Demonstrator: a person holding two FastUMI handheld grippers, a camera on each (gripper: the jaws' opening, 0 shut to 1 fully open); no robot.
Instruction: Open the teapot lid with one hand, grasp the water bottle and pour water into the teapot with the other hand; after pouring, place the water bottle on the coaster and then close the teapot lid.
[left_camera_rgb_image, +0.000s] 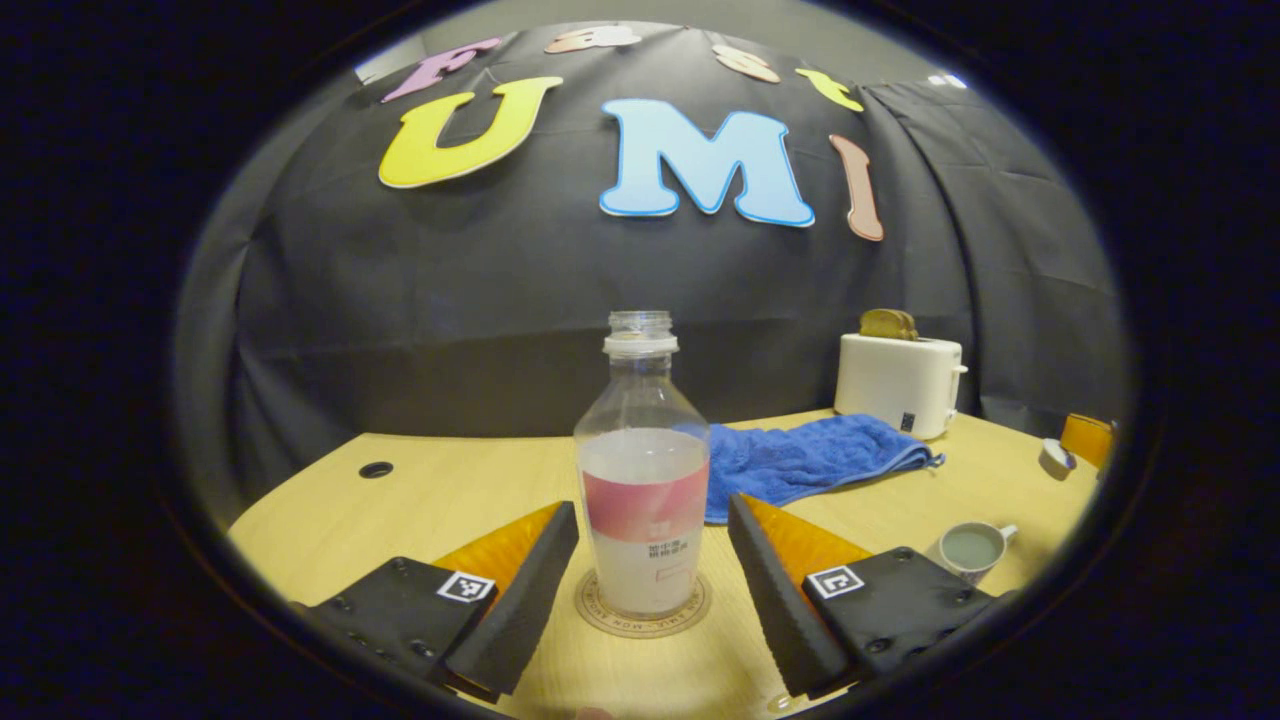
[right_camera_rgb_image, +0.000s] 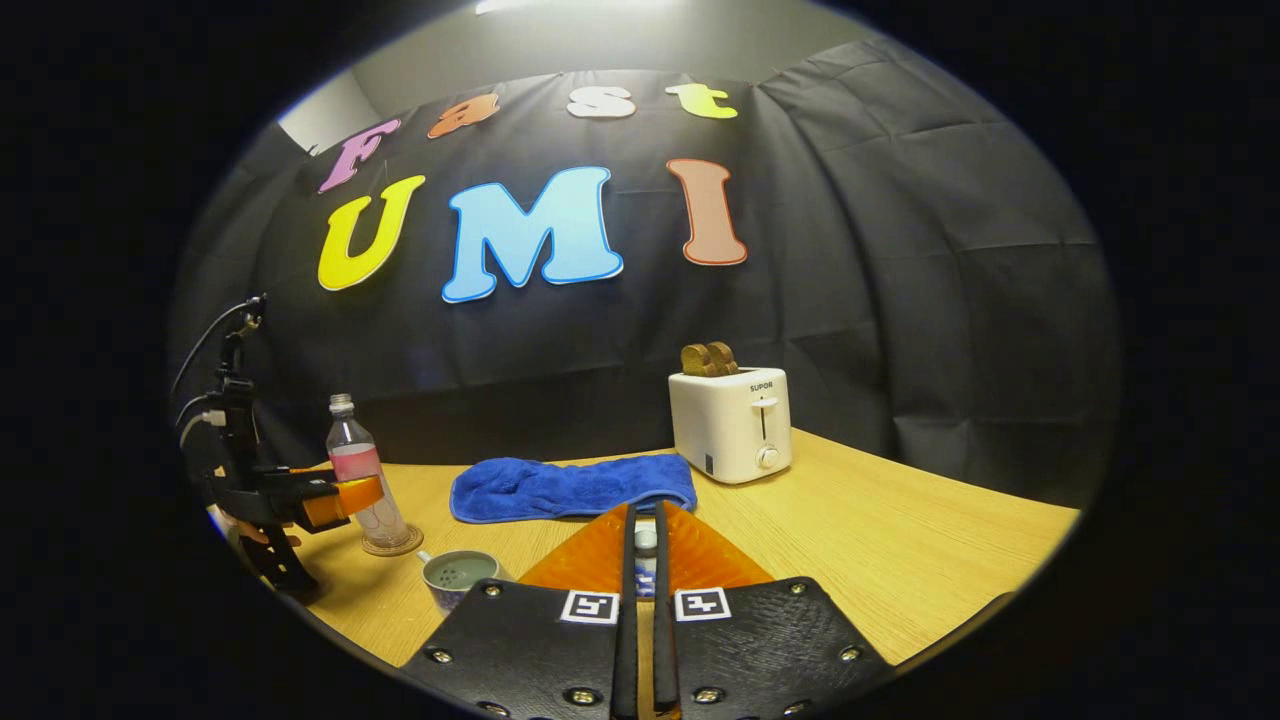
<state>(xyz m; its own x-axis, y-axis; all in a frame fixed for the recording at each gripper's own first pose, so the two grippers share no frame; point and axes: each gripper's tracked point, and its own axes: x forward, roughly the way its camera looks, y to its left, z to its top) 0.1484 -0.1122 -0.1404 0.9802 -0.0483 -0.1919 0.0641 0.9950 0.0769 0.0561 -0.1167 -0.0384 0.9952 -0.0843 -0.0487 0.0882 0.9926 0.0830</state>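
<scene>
wooden table (left_camera_rgb_image: 420, 490) under black cloth carries the water bottle (left_camera_rgb_image: 643, 480), uncapped and upright on its coaster (left_camera_rgb_image: 645, 612). the left gripper (left_camera_rgb_image: 652, 560) has its fingers spread wide to either side of the bottle, not touching it. the right gripper (right_camera_rgb_image: 642, 545) is pinched nearly closed on a small lid (right_camera_rgb_image: 646, 541). the open teapot (right_camera_rgb_image: 458, 575) sits near the coaster, with a blue towel (right_camera_rgb_image: 570, 488) and toaster (right_camera_rgb_image: 732, 422) behind.

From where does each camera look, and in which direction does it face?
Left gripper view: rides on the left gripper, low over the table, facing the bottle on its coaster between open fingers.
Right gripper view: rides on the right gripper, facing the toaster; its fingers pinch the lid.
Shared: bottle, towel, toaster, teapot.
</scene>
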